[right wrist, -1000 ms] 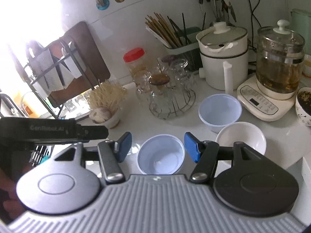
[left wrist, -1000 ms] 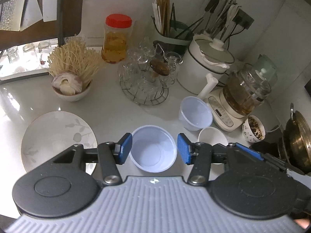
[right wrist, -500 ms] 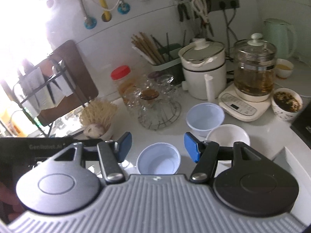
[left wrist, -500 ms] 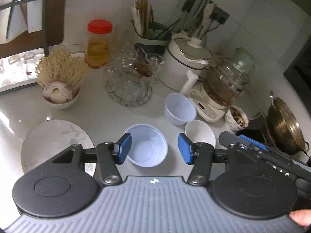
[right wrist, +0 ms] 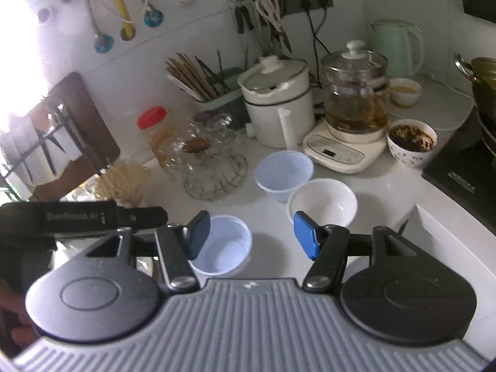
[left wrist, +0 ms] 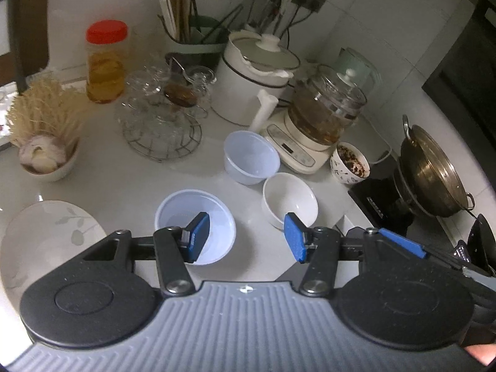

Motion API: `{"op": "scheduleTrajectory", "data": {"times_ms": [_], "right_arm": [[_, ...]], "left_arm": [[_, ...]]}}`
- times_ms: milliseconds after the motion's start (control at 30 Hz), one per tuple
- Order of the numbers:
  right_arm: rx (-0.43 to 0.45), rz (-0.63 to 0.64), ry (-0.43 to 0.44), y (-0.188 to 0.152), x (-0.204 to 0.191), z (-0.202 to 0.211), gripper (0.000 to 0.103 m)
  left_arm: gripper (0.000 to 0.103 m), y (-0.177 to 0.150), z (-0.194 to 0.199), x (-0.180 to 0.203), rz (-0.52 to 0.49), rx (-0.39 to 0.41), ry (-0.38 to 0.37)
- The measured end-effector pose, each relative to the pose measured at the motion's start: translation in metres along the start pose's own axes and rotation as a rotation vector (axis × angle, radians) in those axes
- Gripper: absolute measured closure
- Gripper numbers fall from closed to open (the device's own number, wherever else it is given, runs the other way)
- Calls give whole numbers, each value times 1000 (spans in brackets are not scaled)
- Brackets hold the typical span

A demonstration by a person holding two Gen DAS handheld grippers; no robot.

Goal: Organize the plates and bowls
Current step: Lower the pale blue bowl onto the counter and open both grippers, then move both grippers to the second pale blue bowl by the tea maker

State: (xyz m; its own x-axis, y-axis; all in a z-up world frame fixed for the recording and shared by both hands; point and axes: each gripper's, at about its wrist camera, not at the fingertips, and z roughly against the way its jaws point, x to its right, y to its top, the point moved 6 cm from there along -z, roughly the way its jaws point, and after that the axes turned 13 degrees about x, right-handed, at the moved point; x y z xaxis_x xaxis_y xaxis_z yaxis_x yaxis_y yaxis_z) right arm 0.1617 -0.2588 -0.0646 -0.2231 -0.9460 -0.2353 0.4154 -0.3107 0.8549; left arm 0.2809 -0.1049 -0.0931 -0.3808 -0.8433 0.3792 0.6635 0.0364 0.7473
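Three empty bowls stand on the white counter: a near clear plastic bowl [left wrist: 198, 217] [right wrist: 226, 245], a far clear plastic bowl [left wrist: 251, 161] [right wrist: 283, 173] and a white ceramic bowl [left wrist: 290, 204] [right wrist: 322, 204]. A white leaf-patterned plate [left wrist: 46, 241] lies at the left. My left gripper [left wrist: 246, 238] is open and empty, above the counter with its left finger over the near plastic bowl. My right gripper [right wrist: 252, 238] is open and empty, between the near plastic bowl and the ceramic bowl.
Behind the bowls stand a wire rack of glasses [left wrist: 161, 117], a red-lidded jar [left wrist: 105, 62], a white pot [left wrist: 257, 77], a glass kettle on its base [left wrist: 322, 117] and a patterned cup of dregs [left wrist: 352, 162]. A stove with a metal wok [left wrist: 431, 173] is at the right.
Both grippers have risen and drawn back from the counter and turned right; the bowls now look smaller and sit left of centre. Both stay open.
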Motion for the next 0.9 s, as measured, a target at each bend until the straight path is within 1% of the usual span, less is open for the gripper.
{"op": "scheduleTrajectory", "data": {"times_ms": [133, 367, 567, 633, 767, 833, 900], "right_arm": [[1, -9, -15, 9, 14, -16, 41], [-27, -35, -5, 25, 39, -52, 41], [-83, -49, 15, 34, 56, -92, 41], [-102, -54, 19, 39, 63, -107, 41], [-125, -44, 23, 49, 75, -132, 41], [-148, -35, 25, 50, 80, -147, 41], [-171, -32, 45, 51, 82, -160, 41]], "left_arm": [[44, 6, -25, -1, 30, -17, 0], [44, 21, -70, 1, 62, -34, 25], [44, 32, -107, -8, 131, -66, 53], [44, 35, -118, -13, 153, -78, 83], [44, 40, -137, -18, 141, -88, 113], [44, 41, -147, -22, 158, -99, 117], [44, 41, -160, -24, 180, -112, 112]]}}
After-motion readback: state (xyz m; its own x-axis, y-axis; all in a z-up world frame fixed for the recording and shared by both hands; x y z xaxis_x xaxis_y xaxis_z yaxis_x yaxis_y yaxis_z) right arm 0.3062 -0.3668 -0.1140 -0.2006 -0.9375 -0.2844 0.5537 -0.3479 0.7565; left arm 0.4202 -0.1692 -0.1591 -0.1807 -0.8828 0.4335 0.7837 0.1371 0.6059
